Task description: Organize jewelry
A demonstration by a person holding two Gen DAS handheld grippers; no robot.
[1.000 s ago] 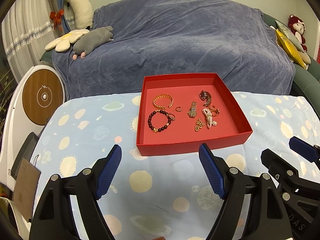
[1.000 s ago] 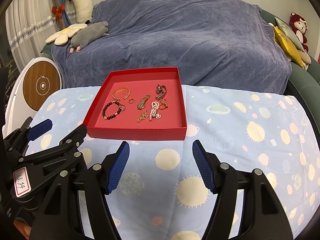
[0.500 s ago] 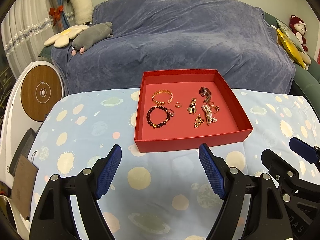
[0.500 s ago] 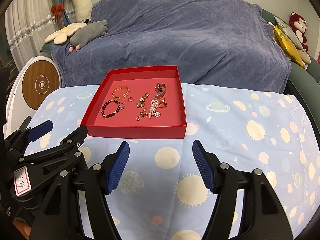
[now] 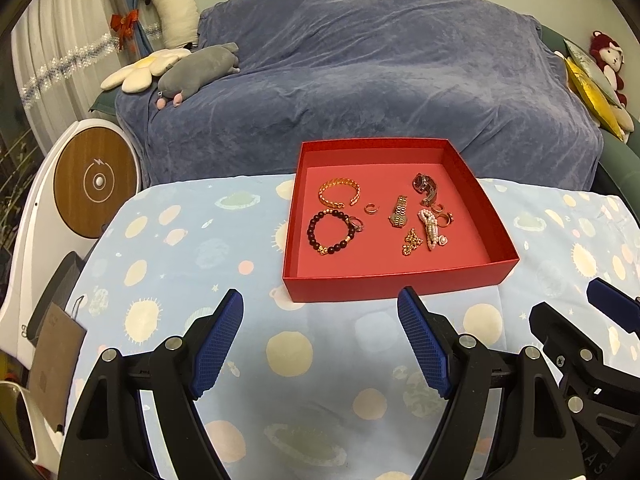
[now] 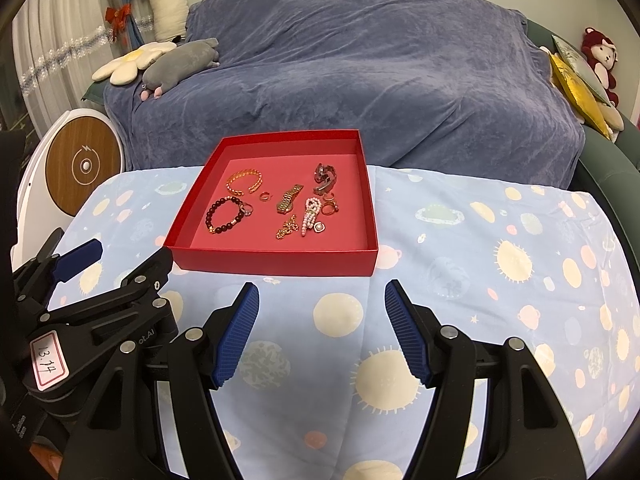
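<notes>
A red tray (image 5: 394, 286) stands on the patterned blue cloth, also in the right wrist view (image 6: 276, 266). In it lie a gold bangle (image 5: 339, 196), a dark bead bracelet (image 5: 330, 234), a gold watch band (image 5: 399, 212), a pearl piece (image 5: 431, 232), a dark watch (image 5: 425, 186) and small rings. My left gripper (image 5: 320, 338) is open and empty, short of the tray's near wall. My right gripper (image 6: 322, 330) is open and empty, also short of the tray.
A sofa under a blue cover (image 5: 360, 80) stands behind the table, with plush toys (image 5: 196, 70) on its left. A white round device (image 5: 94, 182) stands at the left. A brown paper bag (image 5: 54, 364) sits beside the table's left edge.
Both grippers have drawn back and risen slightly; the tray sits a little farther away in both views. Both stay open. The jewelry has not moved.
</notes>
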